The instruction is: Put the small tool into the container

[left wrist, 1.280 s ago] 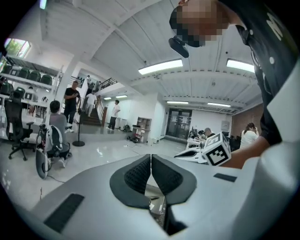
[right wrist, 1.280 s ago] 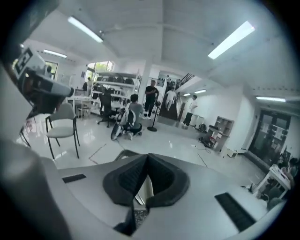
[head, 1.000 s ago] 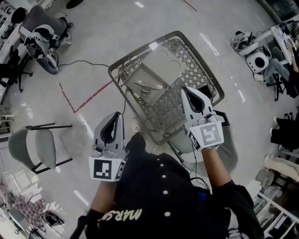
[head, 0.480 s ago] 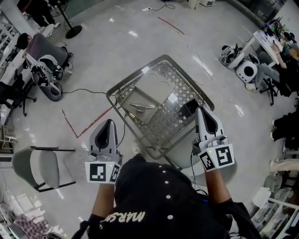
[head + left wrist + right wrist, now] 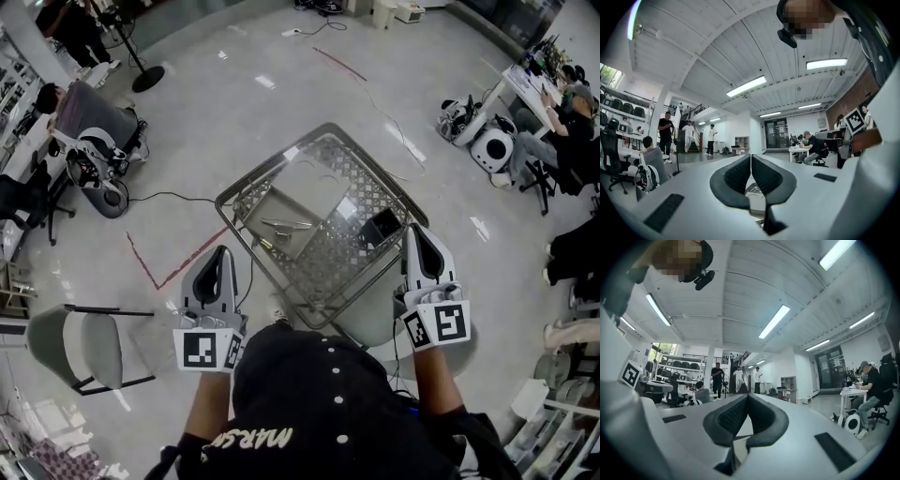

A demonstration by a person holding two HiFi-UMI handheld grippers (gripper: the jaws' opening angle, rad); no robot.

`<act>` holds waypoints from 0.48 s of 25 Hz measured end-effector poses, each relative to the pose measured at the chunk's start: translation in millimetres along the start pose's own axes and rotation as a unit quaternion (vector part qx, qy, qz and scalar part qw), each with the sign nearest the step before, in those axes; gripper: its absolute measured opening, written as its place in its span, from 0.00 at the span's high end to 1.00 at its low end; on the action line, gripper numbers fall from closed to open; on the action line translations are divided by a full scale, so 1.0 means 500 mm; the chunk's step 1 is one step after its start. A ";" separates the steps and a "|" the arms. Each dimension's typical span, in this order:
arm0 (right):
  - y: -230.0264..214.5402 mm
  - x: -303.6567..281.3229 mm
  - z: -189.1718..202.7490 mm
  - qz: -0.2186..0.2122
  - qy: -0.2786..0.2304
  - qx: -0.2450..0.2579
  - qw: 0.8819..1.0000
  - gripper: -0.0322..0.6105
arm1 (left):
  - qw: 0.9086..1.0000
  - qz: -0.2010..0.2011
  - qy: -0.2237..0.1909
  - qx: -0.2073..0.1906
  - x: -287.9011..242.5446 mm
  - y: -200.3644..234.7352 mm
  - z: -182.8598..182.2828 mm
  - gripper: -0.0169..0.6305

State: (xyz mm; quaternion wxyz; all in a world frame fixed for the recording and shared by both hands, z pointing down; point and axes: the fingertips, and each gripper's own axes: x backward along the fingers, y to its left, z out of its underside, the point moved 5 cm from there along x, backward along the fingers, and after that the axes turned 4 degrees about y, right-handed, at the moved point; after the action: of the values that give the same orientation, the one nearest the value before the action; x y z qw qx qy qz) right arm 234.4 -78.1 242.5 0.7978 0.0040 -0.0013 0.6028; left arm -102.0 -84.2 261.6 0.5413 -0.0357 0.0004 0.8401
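Left hand-held gripper [image 5: 222, 255] and right hand-held gripper [image 5: 416, 232] are pressed together and empty, low in frame; the metal tool [image 5: 287, 224] lies in the central grey tray [image 5: 267, 208], so the task seems done.

right gripper [image 5: 746, 397]: jaws together, nothing between | seated person [image 5: 871, 389] at white desk [image 5: 851, 392], far right

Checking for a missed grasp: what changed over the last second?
Right claw pulled back from over the table towards the person. Left claw shifted little. Nothing gripped or released: both claws shut, empty. Small tool stays on the grey tray, black container on the table.
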 end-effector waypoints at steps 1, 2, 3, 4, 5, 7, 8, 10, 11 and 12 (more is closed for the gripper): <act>0.003 0.001 0.000 -0.001 -0.001 -0.001 1.000 0.93 | 1.000 0.001 0.000 -0.001 0.003 -0.001 0.000 0.93; 0.006 0.002 0.000 -0.002 -0.001 -0.002 1.000 0.93 | 1.000 0.001 0.001 -0.002 0.006 -0.001 -0.001 0.93; 0.009 0.002 0.001 -0.003 -0.001 -0.002 1.000 0.93 | 1.000 0.001 0.001 -0.003 0.009 0.000 -0.001 0.93; 0.011 0.003 0.002 -0.003 -0.001 0.000 1.000 0.93 | 1.000 0.000 0.001 -0.004 0.012 0.001 -0.001 0.93; 0.013 0.004 0.003 -0.003 0.001 0.002 1.000 0.93 | 1.000 -0.001 0.000 -0.004 0.014 0.001 -0.001 0.93; 0.013 0.007 0.005 -0.004 0.003 0.003 1.000 0.93 | 1.000 -0.003 -0.001 -0.004 0.018 0.000 -0.002 0.93; 0.013 0.008 0.006 -0.004 0.004 0.002 1.000 0.93 | 1.000 -0.003 -0.002 -0.004 0.018 -0.002 -0.003 0.93; 0.012 0.010 0.007 -0.005 0.005 0.004 1.000 0.93 | 1.000 -0.001 -0.005 -0.002 0.020 -0.008 -0.005 0.93; 0.013 0.009 0.007 -0.006 0.005 0.007 1.000 0.93 | 1.000 0.001 -0.007 -0.001 0.020 -0.010 -0.005 0.93; 0.015 0.009 0.008 -0.007 0.005 0.009 1.000 0.93 | 1.000 0.003 -0.007 -0.001 0.020 -0.011 -0.004 0.93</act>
State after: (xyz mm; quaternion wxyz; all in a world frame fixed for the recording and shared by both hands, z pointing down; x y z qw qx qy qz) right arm 228.3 -72.0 246.4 0.8018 0.0086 0.0082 0.5974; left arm -101.0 -72.7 259.4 0.5389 -0.0304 -0.0038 0.8418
